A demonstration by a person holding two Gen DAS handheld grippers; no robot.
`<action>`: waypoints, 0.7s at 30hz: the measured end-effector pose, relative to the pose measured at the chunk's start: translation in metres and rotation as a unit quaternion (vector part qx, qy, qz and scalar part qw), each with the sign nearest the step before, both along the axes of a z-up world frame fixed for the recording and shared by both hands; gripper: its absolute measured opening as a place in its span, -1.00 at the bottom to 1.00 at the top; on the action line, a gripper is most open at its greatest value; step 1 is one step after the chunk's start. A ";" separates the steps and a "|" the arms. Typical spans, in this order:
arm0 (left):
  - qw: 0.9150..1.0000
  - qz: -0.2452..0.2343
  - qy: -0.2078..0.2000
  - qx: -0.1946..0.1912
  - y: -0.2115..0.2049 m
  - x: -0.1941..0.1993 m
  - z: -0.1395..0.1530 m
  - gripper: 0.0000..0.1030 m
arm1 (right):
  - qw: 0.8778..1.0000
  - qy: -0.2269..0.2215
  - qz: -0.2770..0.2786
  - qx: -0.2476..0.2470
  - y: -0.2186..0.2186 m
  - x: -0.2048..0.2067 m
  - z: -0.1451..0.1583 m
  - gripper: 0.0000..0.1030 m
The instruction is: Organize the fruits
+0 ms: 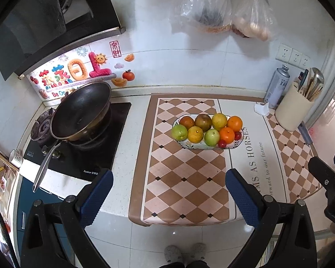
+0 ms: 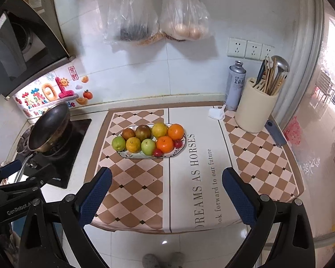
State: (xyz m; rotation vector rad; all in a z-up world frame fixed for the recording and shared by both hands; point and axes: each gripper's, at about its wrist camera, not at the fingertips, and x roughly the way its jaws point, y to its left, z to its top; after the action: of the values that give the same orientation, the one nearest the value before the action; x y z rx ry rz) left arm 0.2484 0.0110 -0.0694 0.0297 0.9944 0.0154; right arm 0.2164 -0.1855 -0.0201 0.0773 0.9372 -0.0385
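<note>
A patterned oblong plate (image 1: 240, 142) (image 2: 122, 154) stands on the checkered counter mat. It carries several fruits: green apples (image 1: 179, 132) (image 2: 148, 146), oranges (image 1: 227, 135) (image 2: 176, 131), brownish round fruits (image 1: 203, 122) (image 2: 143, 132) and small red ones (image 1: 222, 143) (image 2: 158, 153). My left gripper (image 1: 168, 175) hovers open above the mat's near part, short of the plate, with nothing between its blue pads. My right gripper (image 2: 167, 174) is likewise open and empty, nearer than the plate and to its right.
A dark wok (image 1: 81, 111) (image 2: 49, 126) sits on the stove at left. A cream utensil holder (image 1: 294, 109) (image 2: 255, 108), a grey spray can (image 1: 275, 87) (image 2: 234, 84) and a crumpled tissue (image 2: 217, 113) stand at back right. Plastic bags (image 2: 158, 11) hang on the wall. The counter's front edge is close below.
</note>
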 end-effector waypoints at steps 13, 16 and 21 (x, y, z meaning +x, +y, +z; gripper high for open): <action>1.000 0.004 0.013 -0.002 -0.005 0.016 -0.016 0.99 | 1.000 0.024 0.010 -0.005 0.001 0.021 -0.022 0.96; 1.000 0.005 0.008 0.000 -0.006 0.017 -0.015 0.99 | 1.000 0.023 0.010 -0.005 0.001 0.021 -0.021 0.96; 1.000 0.006 0.005 -0.003 -0.006 0.018 -0.012 0.99 | 1.000 0.022 0.011 -0.003 0.000 0.023 -0.022 0.96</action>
State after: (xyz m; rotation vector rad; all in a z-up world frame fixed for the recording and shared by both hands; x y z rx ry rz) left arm 0.2663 0.0049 -0.0818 0.0180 1.0044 0.0240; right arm 0.2394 -0.1856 -0.0424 0.0610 0.9818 -0.0226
